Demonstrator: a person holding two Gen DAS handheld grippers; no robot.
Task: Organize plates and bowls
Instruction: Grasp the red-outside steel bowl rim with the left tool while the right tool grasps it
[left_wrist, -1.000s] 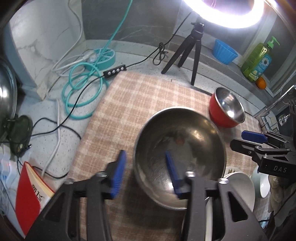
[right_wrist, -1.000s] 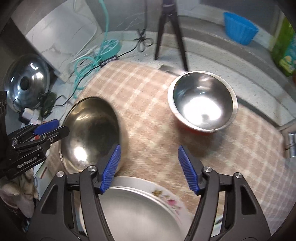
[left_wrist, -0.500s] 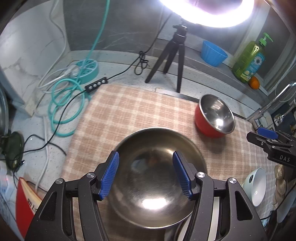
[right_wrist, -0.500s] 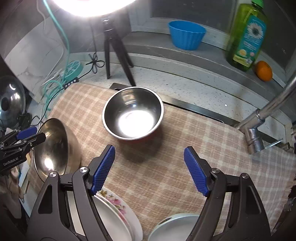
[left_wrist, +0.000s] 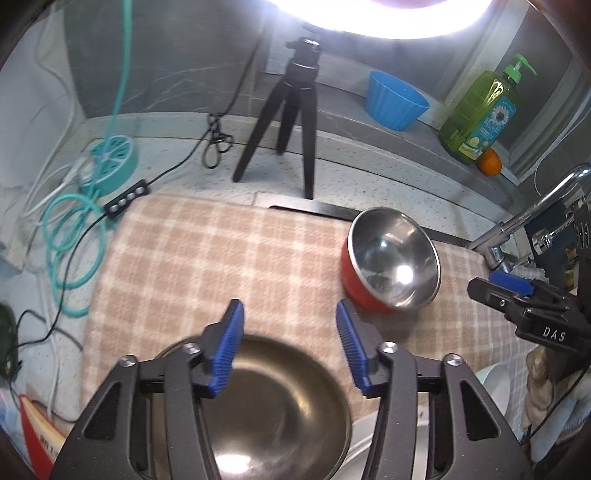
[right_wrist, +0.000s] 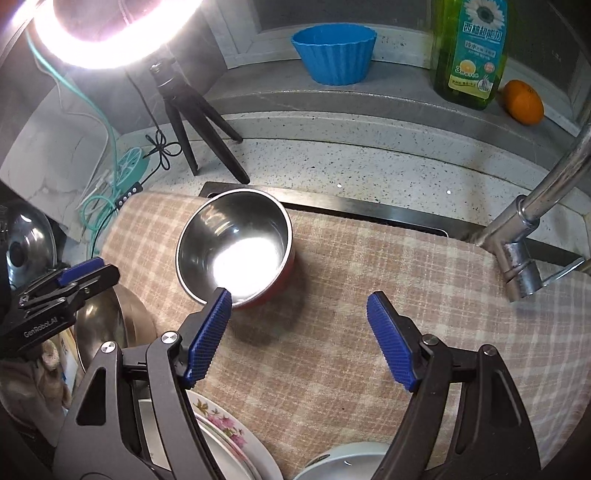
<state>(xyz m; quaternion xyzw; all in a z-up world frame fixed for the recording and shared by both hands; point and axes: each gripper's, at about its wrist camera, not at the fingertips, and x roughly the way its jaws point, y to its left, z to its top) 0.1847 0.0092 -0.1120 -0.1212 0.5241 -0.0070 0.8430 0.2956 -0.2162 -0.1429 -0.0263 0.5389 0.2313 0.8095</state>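
A large steel bowl (left_wrist: 273, 406) lies on the checked cloth (left_wrist: 221, 258) right under my left gripper (left_wrist: 290, 332). Its jaws are closing with nothing between the blue pads. Farther back on the cloth stands a red bowl with a steel inside (left_wrist: 391, 258). In the right wrist view that red bowl (right_wrist: 232, 243) sits just beyond the left fingertip of my right gripper (right_wrist: 299, 332). These jaws stand wide, closing slightly, over bare cloth. A flowered plate (right_wrist: 229, 435) and a white bowl (right_wrist: 343, 461) lie below the right gripper. The left gripper (right_wrist: 92, 273) hovers over the large steel bowl (right_wrist: 99, 325).
A tripod (left_wrist: 295, 122) with a ring light stands behind the cloth. On the back ledge are a blue cup (right_wrist: 332, 51), a green soap bottle (right_wrist: 469, 48) and an orange (right_wrist: 524, 101). A faucet (right_wrist: 524, 229) rises at right. Cables (left_wrist: 70, 236) and a pot lid (right_wrist: 26, 247) lie at left.
My left gripper straddled the large bowl's rim; now it is off the rim and the bowl has slid toward the view's bottom. The right view has swung from the large bowl toward the red bowl.
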